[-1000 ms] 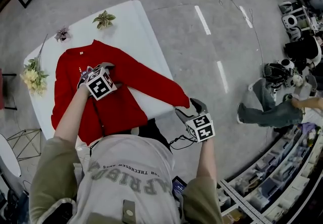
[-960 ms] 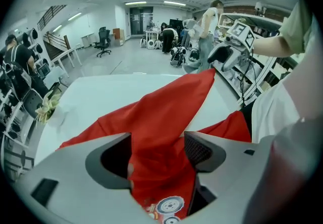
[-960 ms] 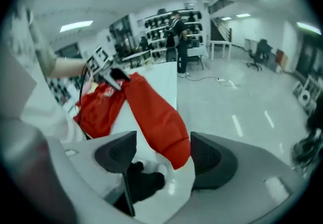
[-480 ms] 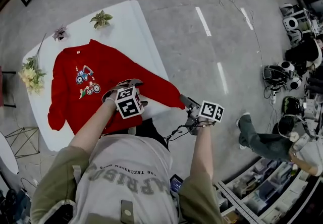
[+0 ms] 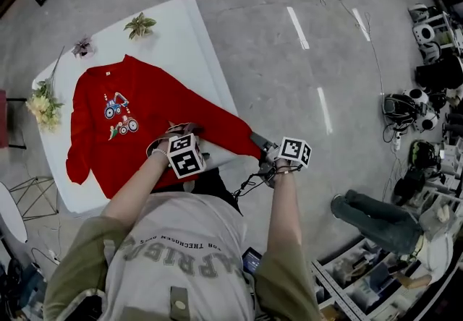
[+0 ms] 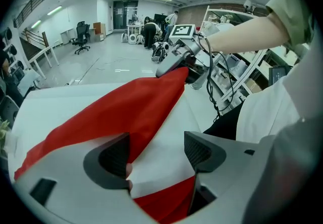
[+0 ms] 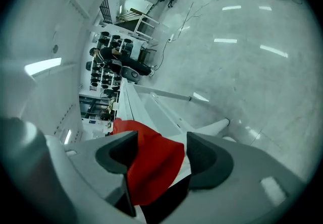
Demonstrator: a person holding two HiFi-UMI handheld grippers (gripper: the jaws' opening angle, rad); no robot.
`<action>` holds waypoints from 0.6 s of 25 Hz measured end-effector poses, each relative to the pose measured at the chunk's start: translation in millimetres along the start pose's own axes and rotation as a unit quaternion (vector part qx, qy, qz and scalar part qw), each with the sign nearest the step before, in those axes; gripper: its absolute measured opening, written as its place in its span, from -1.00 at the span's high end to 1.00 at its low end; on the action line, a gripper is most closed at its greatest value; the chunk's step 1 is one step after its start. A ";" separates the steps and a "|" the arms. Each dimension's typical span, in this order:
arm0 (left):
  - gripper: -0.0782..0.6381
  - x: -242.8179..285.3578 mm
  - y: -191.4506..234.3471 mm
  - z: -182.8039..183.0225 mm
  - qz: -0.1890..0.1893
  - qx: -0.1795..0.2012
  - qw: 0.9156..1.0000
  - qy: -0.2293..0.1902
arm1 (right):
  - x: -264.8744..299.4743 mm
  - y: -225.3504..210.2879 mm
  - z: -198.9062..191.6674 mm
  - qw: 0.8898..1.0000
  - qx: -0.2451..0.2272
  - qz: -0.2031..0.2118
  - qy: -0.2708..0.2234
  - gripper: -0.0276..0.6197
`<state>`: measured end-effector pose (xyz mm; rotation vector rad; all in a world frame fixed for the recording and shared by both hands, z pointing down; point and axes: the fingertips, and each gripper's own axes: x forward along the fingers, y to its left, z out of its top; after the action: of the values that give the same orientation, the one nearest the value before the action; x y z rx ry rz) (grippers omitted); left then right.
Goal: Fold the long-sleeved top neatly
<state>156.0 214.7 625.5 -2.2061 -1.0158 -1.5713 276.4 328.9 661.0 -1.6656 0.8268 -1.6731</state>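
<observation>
**Fold not started; right sleeve cuff in the jaws**

Progress: no fold has been made, as far as the views show. The top [image 5: 137, 131] lies spread flat and front up on the white table [image 5: 195, 30], with the collar away from the person and the hem toward them. Both sleeves have yet to be brought in and the body folded after that. I judge this to be the very start of the first sleeve fold.

Right gripper [image 7: 159, 155]: jaws wide apart, and they have just been closing a little. The cuff end of the sleeve [image 7: 151, 167] sits between them, against one pad, with a gap showing at the other. By my reading it is not clamped yet.

Left gripper [image 6: 156, 150]: jaws wide apart, nothing gripped. Bare table shows between them, with red cloth under one jaw and at the jaw roots. Beyond its tips the sleeve runs on to the right gripper.

Cloth: plain red and, by the look, thin and soft, with a small print [image 5: 116, 113] on the chest. The body is mostly smooth. The sleeve ahead of the left jaws stretches straight out to the table edge. The other sleeve [image 5: 76, 157], well apart from both pairs of jaws, lies down along the body's side.
</observation>
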 end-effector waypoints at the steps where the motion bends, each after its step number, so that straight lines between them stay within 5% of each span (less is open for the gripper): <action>1: -0.13 -0.3 0.2 0.8 -0.001 -0.003 1.000 -0.001 | -1.2 1.5 1.3 1.000 -0.004 -0.002 -0.005 0.01; 7: -0.13 -8.2 2.2 2.1 0.003 -0.024 1.000 -0.021 | -34.0 42.2 18.5 0.997 -0.053 0.007 -0.063 0.70; 15: -0.13 -43.5 15.2 2.0 0.037 -0.046 0.996 -0.070 | -42.1 171.7 28.8 0.980 -0.188 0.025 -0.065 0.72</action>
<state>159.8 187.6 588.3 -2.4163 -0.9027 -1.4787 305.8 258.5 499.0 -1.9634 1.1644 -1.4168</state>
